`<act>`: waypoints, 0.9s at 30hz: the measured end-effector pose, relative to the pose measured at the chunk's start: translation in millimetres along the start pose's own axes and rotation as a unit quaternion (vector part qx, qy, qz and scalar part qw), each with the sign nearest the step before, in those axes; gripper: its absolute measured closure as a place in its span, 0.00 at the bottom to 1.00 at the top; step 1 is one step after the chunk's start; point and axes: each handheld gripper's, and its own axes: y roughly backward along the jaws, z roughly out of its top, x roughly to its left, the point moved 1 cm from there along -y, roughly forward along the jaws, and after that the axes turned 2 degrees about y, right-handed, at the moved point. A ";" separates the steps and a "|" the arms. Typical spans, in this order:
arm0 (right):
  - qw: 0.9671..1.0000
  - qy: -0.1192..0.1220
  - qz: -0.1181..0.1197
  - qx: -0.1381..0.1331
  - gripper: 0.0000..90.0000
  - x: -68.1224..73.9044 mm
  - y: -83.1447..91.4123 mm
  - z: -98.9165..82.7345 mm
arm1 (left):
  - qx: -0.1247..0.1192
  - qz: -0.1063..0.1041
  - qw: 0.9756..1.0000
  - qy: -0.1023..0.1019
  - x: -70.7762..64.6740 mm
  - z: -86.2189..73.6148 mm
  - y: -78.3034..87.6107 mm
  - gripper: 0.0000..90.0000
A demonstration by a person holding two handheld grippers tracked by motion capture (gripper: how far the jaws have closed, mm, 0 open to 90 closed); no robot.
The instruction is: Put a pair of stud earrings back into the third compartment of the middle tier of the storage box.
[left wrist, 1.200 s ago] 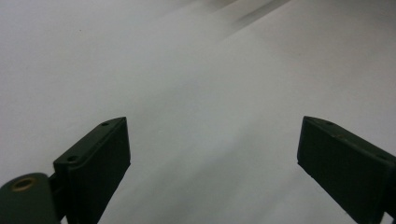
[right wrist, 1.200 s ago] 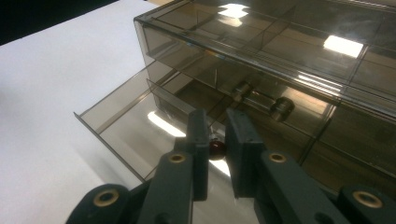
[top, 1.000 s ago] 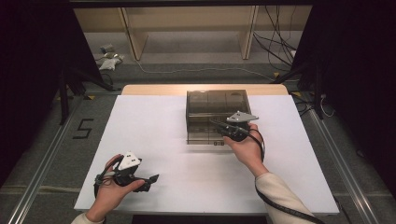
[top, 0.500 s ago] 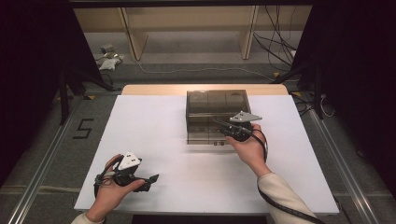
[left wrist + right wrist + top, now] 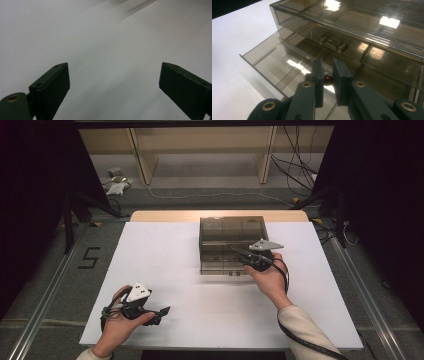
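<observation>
Tools in two hands, far apart on the white table (image 5: 165,245). Right tool (image 5: 235,251) nearly closed, jaws pinched on a small dark-red object (image 5: 327,79) — seen between the pads in the right gripper view, too small to tell what it is. Held over the open bottom drawer (image 5: 270,61) of a smoky transparent drawer box (image 5: 231,231), just in front of the box's face, the drawer pulled out toward the person. Above the jaws, a closed drawer with a small handle (image 5: 333,43). In the high view, right hand (image 5: 272,280) reaching in from the near side, tool tip at the box's front right, grey three-cornered plate on top.

Left tool (image 5: 161,312) wide open, nothing between the jaws — bare white table surface ahead in the left gripper view. Resting low at the near left of the table in the left hand (image 5: 117,325), well apart from the drawer box and the red object.
</observation>
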 end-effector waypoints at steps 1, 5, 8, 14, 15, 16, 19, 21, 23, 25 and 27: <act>1.000 0.000 -0.001 0.000 0.90 -0.6 0.6 -0.4 | 0.000 0.000 1.000 0.000 0.0 0.0 -0.1 0.11; 1.000 -0.002 -0.004 0.000 0.90 -2.9 3.1 -1.7 | 0.000 0.000 1.000 -0.002 0.1 0.0 -0.2 0.11; 1.000 -0.004 -0.007 0.000 0.90 -5.5 5.8 -2.9 | 0.000 0.001 1.000 0.001 0.1 0.0 -0.2 0.11; 1.000 -0.007 -0.013 0.002 0.90 -10.6 9.3 -6.1 | 0.001 0.000 1.000 -0.001 0.1 0.0 -0.4 0.11; 1.000 -0.007 -0.012 0.004 0.90 -11.2 10.0 -6.5 | 0.001 0.001 1.000 -0.001 0.1 -0.1 -0.4 0.11; 1.000 -0.007 -0.014 0.004 0.90 -11.7 10.2 -7.0 | 0.001 0.000 1.000 -0.001 0.1 -0.1 -0.4 0.11; 1.000 -0.006 -0.016 0.005 0.90 -13.6 11.1 -8.4 | 0.001 0.001 1.000 -0.001 0.1 -0.1 -0.2 0.11; 1.000 -0.005 -0.018 0.006 0.90 -15.0 11.8 -9.2 | 0.000 0.001 1.000 -0.001 0.2 -0.1 -0.2 0.11; 1.000 -0.007 -0.021 0.006 0.90 -16.7 12.6 -10.1 | 0.001 0.001 1.000 -0.001 0.1 -0.1 -0.3 0.11; 1.000 -0.008 -0.022 0.007 0.90 -18.4 13.9 -10.7 | 0.001 0.001 1.000 -0.001 0.0 0.0 -0.3 0.11; 1.000 -0.008 -0.024 0.008 0.90 -19.7 14.9 -11.3 | 0.001 0.000 1.000 -0.001 0.1 -0.1 -0.5 0.11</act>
